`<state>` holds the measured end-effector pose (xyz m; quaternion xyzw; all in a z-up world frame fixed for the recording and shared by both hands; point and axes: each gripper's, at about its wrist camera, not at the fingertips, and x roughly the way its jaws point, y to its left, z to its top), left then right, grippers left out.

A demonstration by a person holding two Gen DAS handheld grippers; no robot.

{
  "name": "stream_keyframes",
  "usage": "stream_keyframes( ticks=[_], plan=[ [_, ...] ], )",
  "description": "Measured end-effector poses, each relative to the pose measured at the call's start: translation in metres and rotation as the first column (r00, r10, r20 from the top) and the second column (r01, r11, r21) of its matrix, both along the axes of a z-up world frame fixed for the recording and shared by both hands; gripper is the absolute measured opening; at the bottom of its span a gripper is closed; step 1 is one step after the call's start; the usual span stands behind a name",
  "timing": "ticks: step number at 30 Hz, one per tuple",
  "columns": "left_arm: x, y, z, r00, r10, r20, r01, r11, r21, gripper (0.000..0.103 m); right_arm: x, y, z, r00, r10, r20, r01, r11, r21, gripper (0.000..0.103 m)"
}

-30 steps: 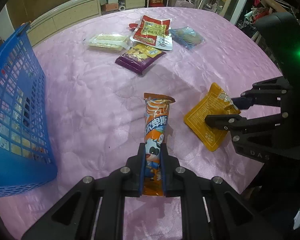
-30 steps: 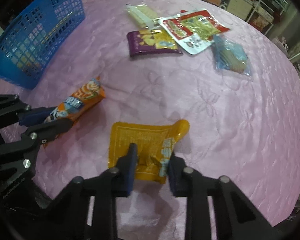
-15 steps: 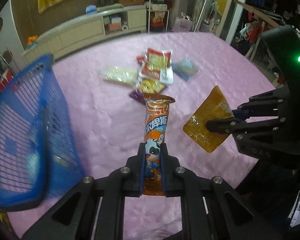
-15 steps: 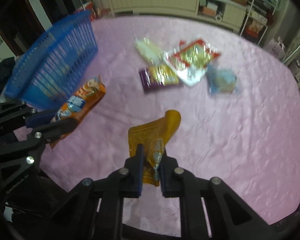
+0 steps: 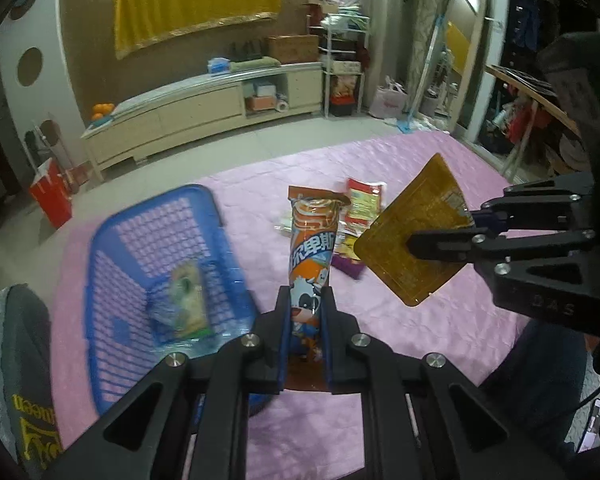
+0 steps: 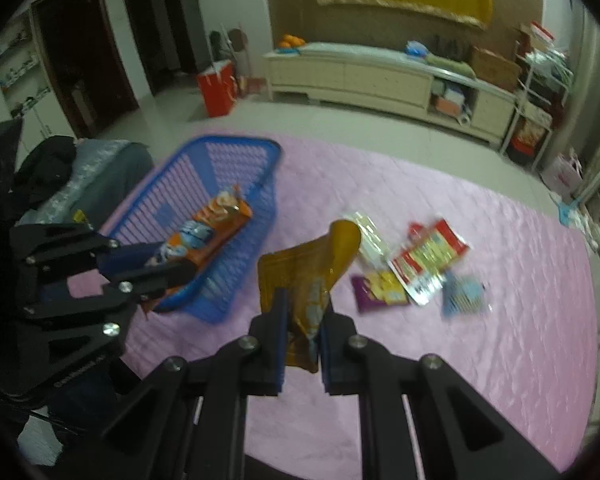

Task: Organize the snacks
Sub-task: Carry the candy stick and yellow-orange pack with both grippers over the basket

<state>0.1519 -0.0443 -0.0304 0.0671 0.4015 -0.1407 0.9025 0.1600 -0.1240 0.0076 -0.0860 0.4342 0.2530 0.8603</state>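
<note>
Above the pink quilted worktop [image 5: 440, 332], seen from the left wrist, the left gripper [image 5: 305, 332] is pinching the lower end of an orange tube snack [image 5: 311, 256] between its jaws, so the long pack is standing up and pointing away from the camera, clear of the cloth. Just left of it and lower, the blue basket [image 5: 112, 264] is sitting on the worktop with 1 pale packet [image 5: 182, 304] already lying on its floor; holding the tube by 1 end is probably meant to let it drop lengthwise into that opening. On the right of this view the right gripper [image 5: 440, 236] is clamping a flat yellow pouch [image 5: 412, 240] by its edge, tilted in the air. From the right wrist, the right gripper [image 6: 303, 344] is showing its jaws pressed onto the bottom of the yellow pouch [image 6: 306, 272], whose top is curling over limply. At left the left gripper [image 6: 156, 268] is carrying the orange tube snack [image 6: 208, 232] over the near end of the blue basket [image 6: 236, 160]. Beyond the pouch, 4 loose packs are waiting on the cloth: a purple packet [image 6: 380, 292], a red and yellow pack [image 6: 428, 256], a blue packet [image 6: 462, 294] and a pale clear one [image 6: 366, 228], all well apart from the basket.
</note>
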Motion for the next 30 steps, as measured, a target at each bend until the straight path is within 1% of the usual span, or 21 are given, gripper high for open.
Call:
stream_keyframes(
  ticks=[5,9,12,17,20,23,28,30],
  plan=[
    [0.003,0.028,0.006,0.997,0.075,-0.008,-0.074,0.997,0.038,0.012,0.002,0.035,0.007,0.999,0.051,0.010,-0.050,0.999,-0.008,0.017],
    [0.010,0.057,0.010,0.992,0.126,-0.022,-0.125,0.992,0.008,0.012,0.011,0.060,0.006,0.995,0.095,-0.004,-0.095,0.995,0.012,0.017],
    [0.015,0.073,0.008,0.987,0.155,-0.032,-0.155,0.988,0.006,0.012,0.020,0.076,0.001,0.994,0.113,-0.012,-0.113,0.993,0.015,0.017],
    [0.029,0.090,0.002,0.982,0.178,-0.059,-0.179,0.984,-0.019,0.012,0.039,0.098,-0.011,0.992,0.119,-0.038,-0.119,0.993,0.004,0.017],
    [0.041,0.094,-0.006,0.979,0.189,-0.082,-0.191,0.981,-0.017,0.012,0.047,0.101,-0.017,0.995,0.093,-0.034,-0.093,0.995,-0.017,0.017],
    [0.052,0.096,-0.018,0.977,0.185,-0.110,-0.190,0.981,-0.030,0.012,0.050,0.101,-0.023,0.995,0.092,-0.042,-0.093,0.995,-0.024,0.017],
    [0.078,0.095,-0.042,0.968,0.176,-0.179,-0.188,0.981,-0.055,0.012,0.062,0.091,-0.029,0.998,0.049,-0.047,-0.050,0.998,-0.036,0.017],
    [0.086,0.090,-0.050,0.966,0.170,-0.195,-0.183,0.982,-0.052,0.012,0.067,0.084,-0.031,0.998,0.030,-0.055,-0.032,0.999,-0.036,0.017]
  ],
)
